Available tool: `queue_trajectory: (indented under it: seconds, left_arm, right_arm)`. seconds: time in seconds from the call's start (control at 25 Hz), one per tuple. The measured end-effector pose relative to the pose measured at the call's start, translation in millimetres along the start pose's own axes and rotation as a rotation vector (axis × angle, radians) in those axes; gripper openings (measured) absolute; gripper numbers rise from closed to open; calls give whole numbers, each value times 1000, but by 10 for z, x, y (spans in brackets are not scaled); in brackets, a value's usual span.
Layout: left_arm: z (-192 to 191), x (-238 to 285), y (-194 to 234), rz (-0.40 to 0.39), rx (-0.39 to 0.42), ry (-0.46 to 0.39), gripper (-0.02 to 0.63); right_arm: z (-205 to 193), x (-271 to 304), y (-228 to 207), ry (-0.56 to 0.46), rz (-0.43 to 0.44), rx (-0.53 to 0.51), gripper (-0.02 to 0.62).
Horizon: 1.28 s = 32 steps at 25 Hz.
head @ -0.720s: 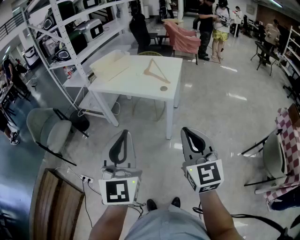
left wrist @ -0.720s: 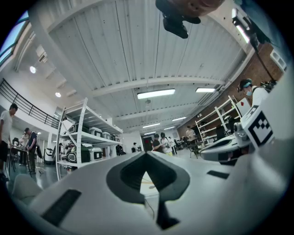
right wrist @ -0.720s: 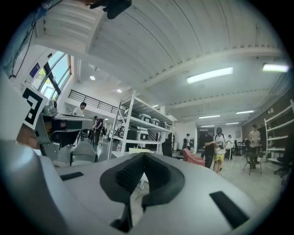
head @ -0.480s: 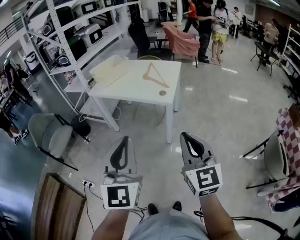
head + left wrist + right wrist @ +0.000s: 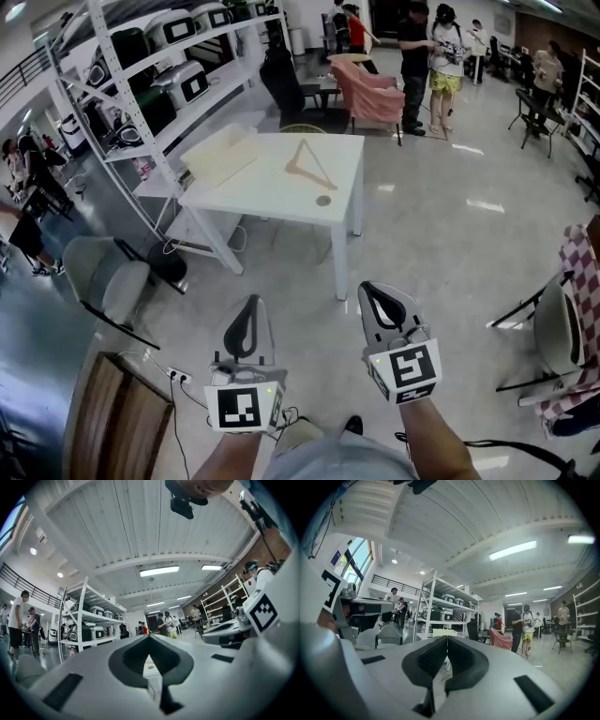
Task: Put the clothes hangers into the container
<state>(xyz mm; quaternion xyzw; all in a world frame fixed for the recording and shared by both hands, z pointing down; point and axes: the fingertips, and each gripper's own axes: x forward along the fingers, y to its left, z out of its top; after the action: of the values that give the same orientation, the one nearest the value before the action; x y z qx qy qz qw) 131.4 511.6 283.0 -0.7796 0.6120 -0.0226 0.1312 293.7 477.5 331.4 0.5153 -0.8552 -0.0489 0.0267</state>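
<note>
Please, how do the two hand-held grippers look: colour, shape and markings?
The left gripper and the right gripper are light grey, with fingers lined in black ribbed pads around a teardrop-shaped opening. Each carries a white cube with a black square marker and a small green light. The forearms are without sleeves.

A wooden hanger (image 5: 315, 160) lies flat on the table (image 5: 272, 192) beside what seems a cream container (image 5: 220, 155).

from the left gripper (image 5: 249, 305) and right gripper (image 5: 372, 289) bare floor (image 5: 422, 253) reaches the white table (image 5: 267, 183), grey chair (image 5: 108, 279) off left.
</note>
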Motion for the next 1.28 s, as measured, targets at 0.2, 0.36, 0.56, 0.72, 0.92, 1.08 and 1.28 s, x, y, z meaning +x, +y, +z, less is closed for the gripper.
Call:
queue_trajectory:
  seconds: [0.2, 0.36, 0.56, 0.72, 0.92, 1.08, 1.28]
  left_arm:
    - [-132, 123, -86, -6, -10, 31, 12]
    - [-222, 355, -40, -7, -16, 37, 12]
    - [-401, 789, 263, -10, -32, 43, 11]
    - [-498, 1203, 495, -21, -39, 42, 12]
    - [-578, 1677, 776, -39, -45, 34, 12]
    - [-621, 1986, 1027, -43, -52, 8, 12]
    - [-682, 2248, 1265, -62, -99, -2, 12]
  right_arm:
    - [-76, 103, -65, 21, 32, 17, 11]
    - [-119, 309, -163, 30, 34, 17, 11]
    - [-170, 831, -213, 50, 25, 10, 11]
    - [-152, 1300, -272, 50, 21, 7, 11]
    - [-86, 1850, -353, 49, 8, 4, 11]
    - [-10, 2245, -397, 40, 2, -9, 11]
    - [76, 2630, -418, 23, -23, -19, 11]
